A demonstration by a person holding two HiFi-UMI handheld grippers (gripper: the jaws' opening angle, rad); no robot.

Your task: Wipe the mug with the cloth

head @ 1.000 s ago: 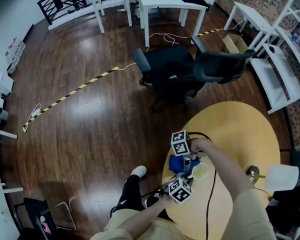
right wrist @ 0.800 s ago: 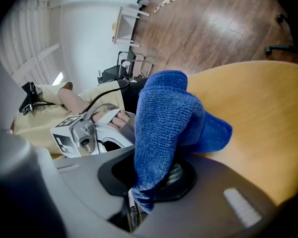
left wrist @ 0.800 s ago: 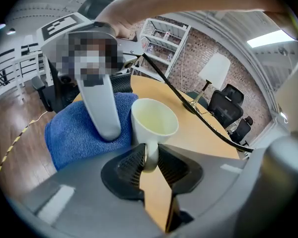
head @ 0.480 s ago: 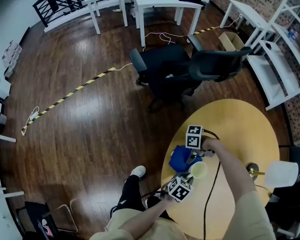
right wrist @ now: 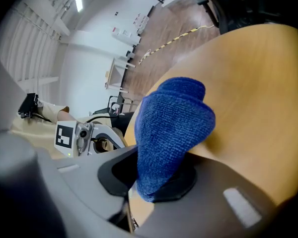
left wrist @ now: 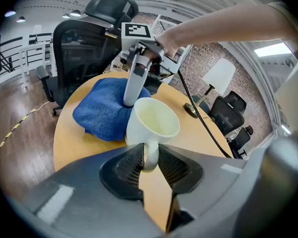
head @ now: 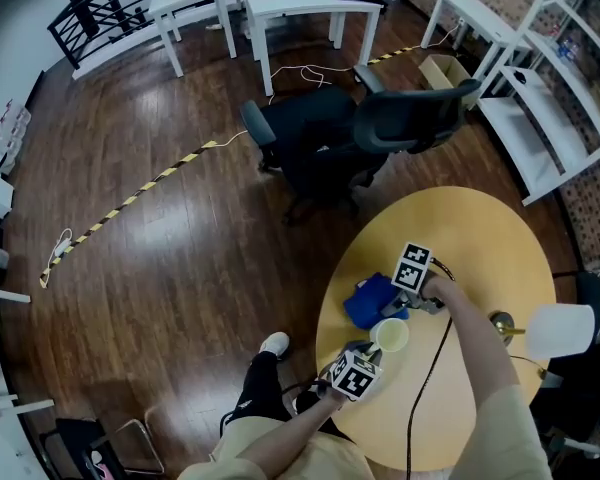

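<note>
Mug [left wrist: 151,125] first: it is a pale cup with its open top facing up. It is at the near edge of the round yellow table [head: 480,258], close to the person. The left gripper [left wrist: 150,158] has it by the handle [left wrist: 149,152]. The two jaws are squeezed on the handle from both sides, and the cup part sticks out in front of them. I cannot tell if the bottom of the mug sits on the table or is lifted a bit.

Just beside the mug, on the side away from the person, is the blue cloth [right wrist: 171,128]. It is soft and fuzzy and lies in a bunched heap on the table. It looks like it touches the side of the mug. The right gripper [right wrist: 156,178] comes down on the cloth from above. Its jaws are pinched on a fold of the cloth, and the fold bulges out between them.

A black cable [head: 430,368] runs from the right gripper along the person's arm. Near the right edge of the table stands a lamp [head: 560,330] with a white shade.

Past the table is a black office chair [head: 360,133] on a dark wooden floor [head: 180,268]. A strip of yellow and black tape [head: 130,200] lies across the floor. Far back stand some white tables [head: 295,3]. Below the table edge the person's shoe [head: 274,344] shows.
</note>
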